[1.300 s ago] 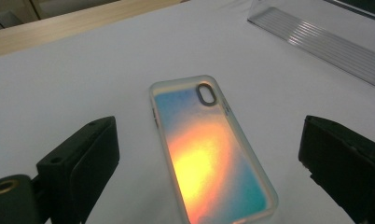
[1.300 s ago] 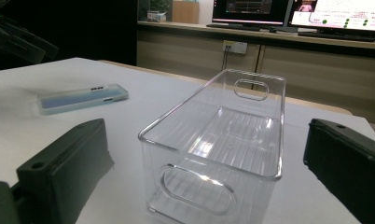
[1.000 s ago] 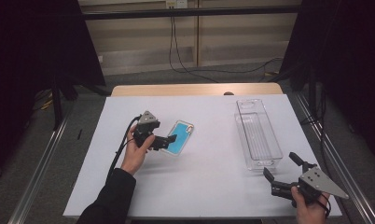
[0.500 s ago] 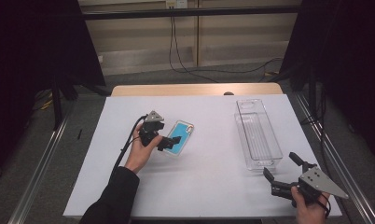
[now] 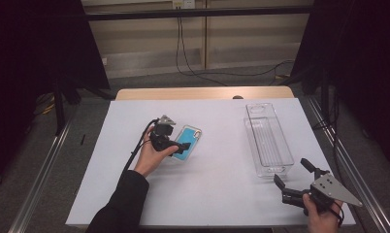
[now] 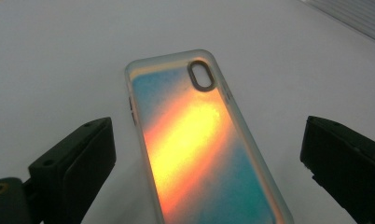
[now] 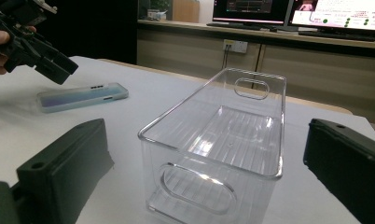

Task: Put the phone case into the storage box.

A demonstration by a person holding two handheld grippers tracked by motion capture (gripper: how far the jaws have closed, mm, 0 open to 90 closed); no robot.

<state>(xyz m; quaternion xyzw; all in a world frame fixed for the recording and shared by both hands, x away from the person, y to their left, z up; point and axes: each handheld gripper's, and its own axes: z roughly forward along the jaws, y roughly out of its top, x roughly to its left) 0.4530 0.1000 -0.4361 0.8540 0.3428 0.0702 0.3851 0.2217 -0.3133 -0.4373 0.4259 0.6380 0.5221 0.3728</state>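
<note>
A phone case (image 5: 187,141) with a blue and orange shimmer lies flat on the white table, camera cut-out at its far end (image 6: 200,140) (image 7: 83,97). My left gripper (image 5: 176,144) hovers over the case's near end, jaws open wide on either side of it (image 6: 204,154), not touching. A clear plastic bin (image 5: 268,139) (image 7: 218,140) stands empty at the right. My right gripper (image 5: 296,178) rests near the table's front right corner, open, facing the bin's near end (image 7: 204,186).
The white table (image 5: 217,189) ends in a wooden strip at the back. Metal rails run along both sides. Cables hang over the floor behind. Monitors show on a far counter in the right gripper view.
My left gripper has crept slightly right and forward over the phone case. The right gripper has stayed where it was.
</note>
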